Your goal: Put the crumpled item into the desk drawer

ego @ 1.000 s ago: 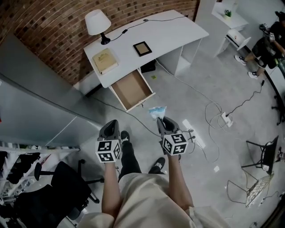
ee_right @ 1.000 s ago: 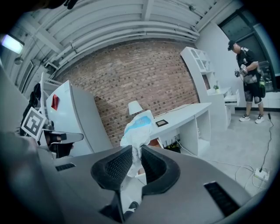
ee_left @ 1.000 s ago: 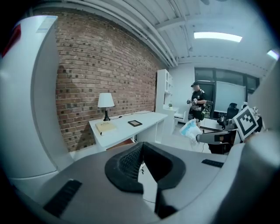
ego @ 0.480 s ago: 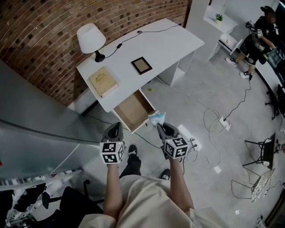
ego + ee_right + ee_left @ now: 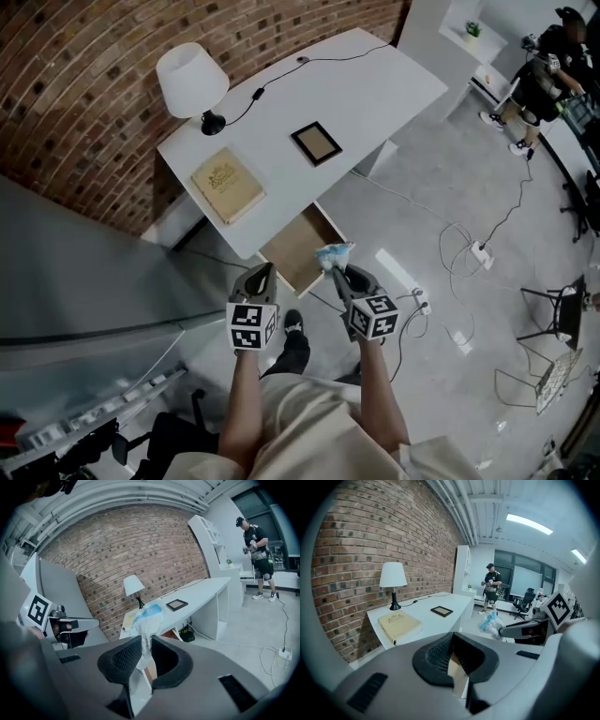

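Note:
The crumpled item [image 5: 334, 255] is a white and blue wrapper. My right gripper [image 5: 339, 270] is shut on it and holds it just above the front right corner of the open desk drawer [image 5: 296, 249]. In the right gripper view the wrapper [image 5: 147, 619] sticks up from between the pads of the gripper [image 5: 146, 644]. The drawer's wooden inside looks empty. My left gripper [image 5: 262, 274] hangs at the drawer's front left, its jaws together with nothing in them. In the left gripper view this gripper [image 5: 452, 639] points at the desk, and the wrapper [image 5: 491, 622] shows to the right.
The white desk [image 5: 375, 89] carries a lamp [image 5: 191, 82], a tan book [image 5: 228, 185] and a dark framed tablet [image 5: 317, 142]. Cables and a power strip [image 5: 405, 281] lie on the floor at right. A person [image 5: 542, 75] stands far right. A brick wall runs behind the desk.
Both grippers have come closer to the desk. The wrapper, which was over the floor short of the drawer, now hangs at the drawer's front edge. The grip is unchanged.

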Demonstrator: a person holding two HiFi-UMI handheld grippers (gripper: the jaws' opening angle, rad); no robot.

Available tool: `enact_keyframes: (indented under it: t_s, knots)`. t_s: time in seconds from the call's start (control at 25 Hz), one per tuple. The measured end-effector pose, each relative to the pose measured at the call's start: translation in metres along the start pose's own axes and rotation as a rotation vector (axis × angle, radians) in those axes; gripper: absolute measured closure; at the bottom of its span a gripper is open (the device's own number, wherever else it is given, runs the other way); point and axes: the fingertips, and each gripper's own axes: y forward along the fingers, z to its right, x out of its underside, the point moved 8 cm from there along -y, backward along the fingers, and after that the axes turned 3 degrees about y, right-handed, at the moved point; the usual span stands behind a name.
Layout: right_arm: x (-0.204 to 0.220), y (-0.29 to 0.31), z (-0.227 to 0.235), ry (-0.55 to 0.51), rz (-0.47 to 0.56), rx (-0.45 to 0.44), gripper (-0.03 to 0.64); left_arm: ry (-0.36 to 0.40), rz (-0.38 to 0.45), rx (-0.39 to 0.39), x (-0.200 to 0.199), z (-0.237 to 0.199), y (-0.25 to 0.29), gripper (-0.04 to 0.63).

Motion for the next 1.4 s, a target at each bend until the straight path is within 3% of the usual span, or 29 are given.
enact_keyframes:
  t_s: [0.4, 0.68, 1.4]
  knots:
    - [0.029, 0.038, 0.006, 0.052, -0.085, 0.102, 0.529, 0.002, -0.076, 0.142, 0.031, -0.019, 0.046, 0.578]
    - [0.042, 0.071, 0.022, 0.055, -0.12, 0.148, 0.529, 0.005, -0.118, 0.189, 0.058, -0.029, 0.069, 0.578]
    - [0.091, 0.148, 0.057, 0.079, -0.191, 0.138, 0.526, 0.037, -0.197, 0.263, 0.101, -0.022, 0.114, 0.578]
